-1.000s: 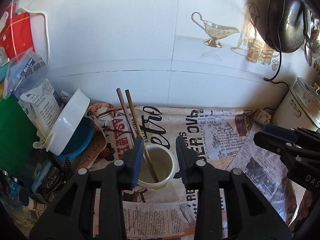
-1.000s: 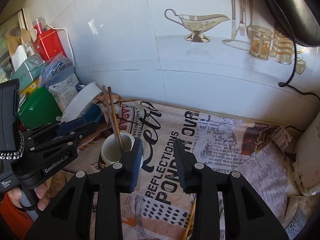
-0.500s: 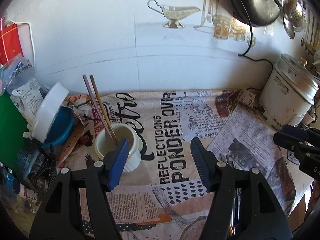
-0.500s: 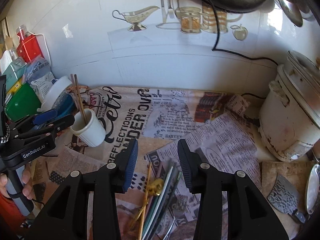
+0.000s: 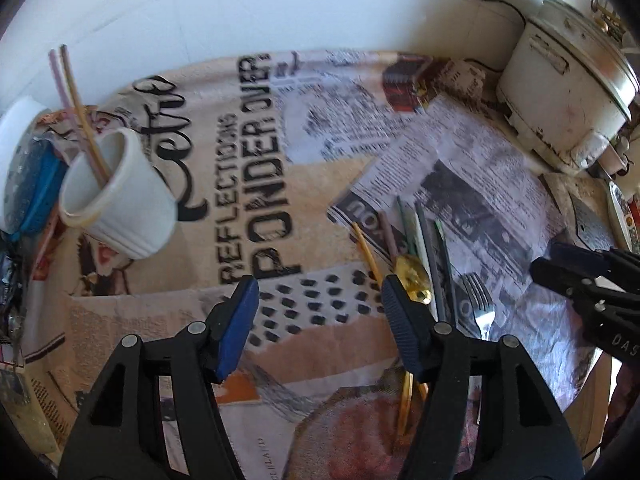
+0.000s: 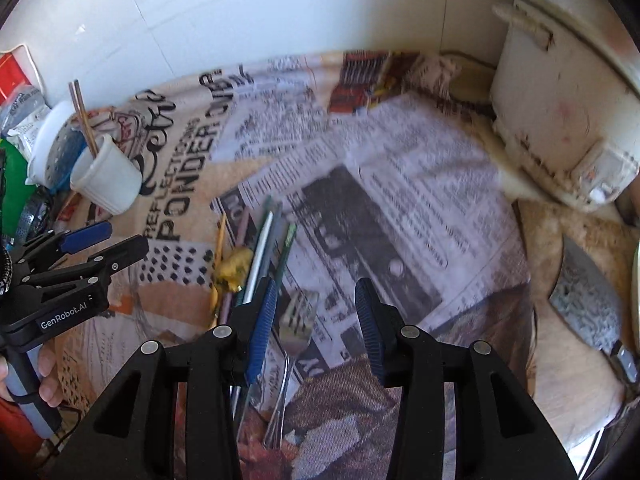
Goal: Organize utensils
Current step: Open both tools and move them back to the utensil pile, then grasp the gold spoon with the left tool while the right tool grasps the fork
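Note:
A white cup (image 5: 120, 204) holds two chopsticks (image 5: 76, 96) at the left; it also shows in the right wrist view (image 6: 106, 186). Loose utensils lie on the newspaper: a gold spoon (image 5: 412, 274), several chopsticks (image 5: 424, 240) and a silver fork (image 5: 480, 308). My left gripper (image 5: 320, 320) is open and empty, above the paper just left of the pile. My right gripper (image 6: 316, 316) is open and empty, with the fork (image 6: 298, 320) lying between its fingers and the chopsticks (image 6: 264, 252) just to its left.
A white rice cooker (image 6: 560, 120) stands at the back right. A cleaver (image 6: 588, 304) lies on a board at the right. A white bowl over blue dishes (image 5: 24, 160) and packets crowd the left. The tiled wall (image 5: 280, 12) is behind.
Both grippers have pulled back from the cup and swung right and down toward the utensil pile. The left gripper's jaws have opened wider.

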